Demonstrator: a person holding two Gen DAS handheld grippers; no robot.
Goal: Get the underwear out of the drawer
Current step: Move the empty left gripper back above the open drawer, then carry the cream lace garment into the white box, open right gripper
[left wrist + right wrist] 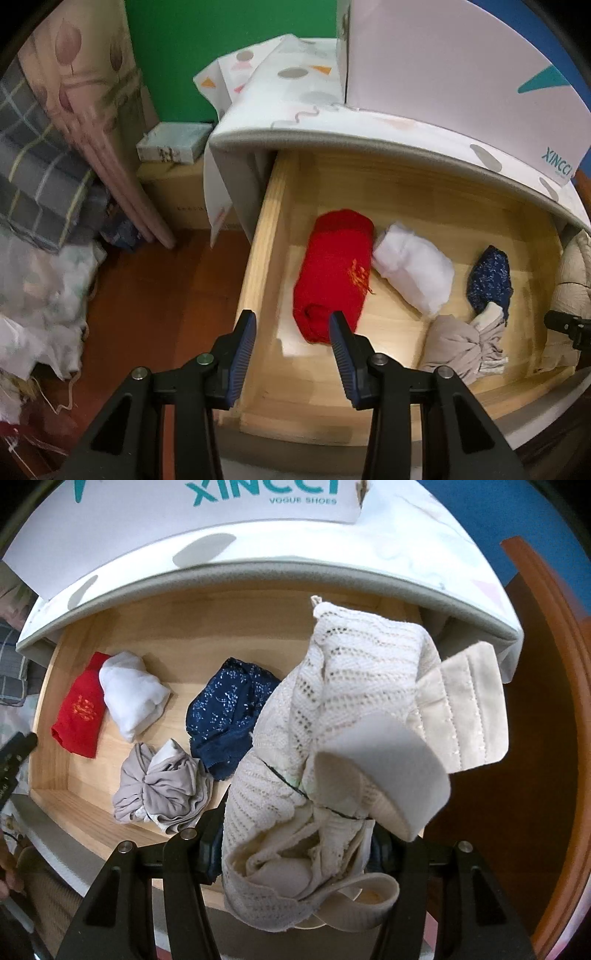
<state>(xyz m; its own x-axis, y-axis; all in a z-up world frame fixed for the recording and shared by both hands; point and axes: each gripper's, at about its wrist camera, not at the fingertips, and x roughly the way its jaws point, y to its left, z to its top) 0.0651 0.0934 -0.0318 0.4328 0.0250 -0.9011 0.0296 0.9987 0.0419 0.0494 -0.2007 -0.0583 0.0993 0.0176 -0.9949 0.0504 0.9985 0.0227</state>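
Pale wood lines the open drawer [424,206], which juts from under a patterned white top with a shoe box [461,62] standing on it; wooden floor [155,295] lies to its left. Four rolled garments remain inside: a red roll [334,273] nearest the left wall, a white roll [413,269] touching it, a dark blue floral pair [489,277] further right, and a grey-beige bundle [461,350] at the front.

The left gripper [292,330] hangs over the drawer's front left corner with its jaws apart and nothing between them, one finger in line with the near end of the red roll. The right gripper [295,830] is closed on a cream lace undergarment [351,701], pinched near its middle, so the elastic band and loose ends flop around the fingers and hide them.

All these pieces look light, soft and limp; they should crush under the pads rather than slip, though a roll may unwind if caught by one layer. The red roll is probably best taken across its thick middle or at its near end.

Room is tight on the left, where the roll lies close to the drawer wall. The overhanging top closes off the back, so going straight up and toward the front looks clearest.
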